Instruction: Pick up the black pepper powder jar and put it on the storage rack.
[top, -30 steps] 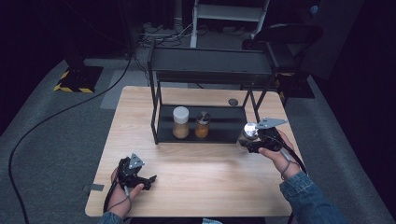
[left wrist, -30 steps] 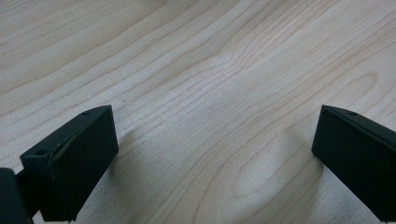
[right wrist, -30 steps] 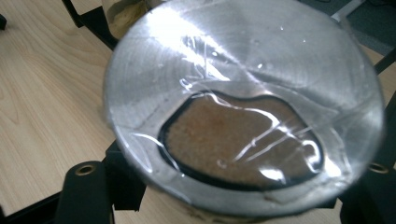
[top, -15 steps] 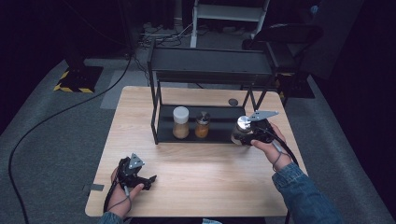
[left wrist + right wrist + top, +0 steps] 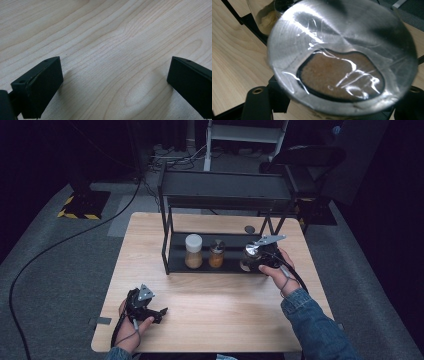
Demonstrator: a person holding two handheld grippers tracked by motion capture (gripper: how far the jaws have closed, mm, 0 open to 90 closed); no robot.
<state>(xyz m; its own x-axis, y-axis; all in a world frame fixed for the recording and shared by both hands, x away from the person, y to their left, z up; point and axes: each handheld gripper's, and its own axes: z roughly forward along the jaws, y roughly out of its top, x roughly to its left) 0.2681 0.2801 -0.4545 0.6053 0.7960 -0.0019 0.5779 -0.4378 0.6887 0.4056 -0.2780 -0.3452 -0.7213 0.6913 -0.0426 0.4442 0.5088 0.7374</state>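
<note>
Nearest us, at the lower left of the high view, our left gripper (image 5: pixel 161 312) lies low over the table (image 5: pixel 220 320), held in our left hand (image 5: pixel 131 325). In the left gripper view its jaws stand wide apart, one at the lower left of the frame and one at the lower right, with bare wood grain (image 5: pixel 112 50) between them and nothing grasped.

Farther up, right of centre in the high view, our right hand (image 5: pixel 274 270) comes in on a denim sleeve (image 5: pixel 312 325) and holds the right gripper (image 5: pixel 246 266) at the right end of the rack (image 5: pixel 225 190). The gripper is clenched on a jar (image 5: pixel 249 259), which sits at the rack's lower shelf, to the right of the two jars already there. In the right gripper view the jar (image 5: pixel 342 60) looms close: a silvery top with a clear, creased film over an opening onto brown powder, and the black jaws rising at the lower corners on either side of it.

On that lower shelf stand a white-lidded jar (image 5: pixel 193 251) and, just beside it to the right, a smaller amber jar (image 5: pixel 216 254). The held jar is near the amber one but apart from it.

Beyond, towards the top of the frame, a small dark disc (image 5: pixel 249 229) lies on the table behind the rack.
</note>
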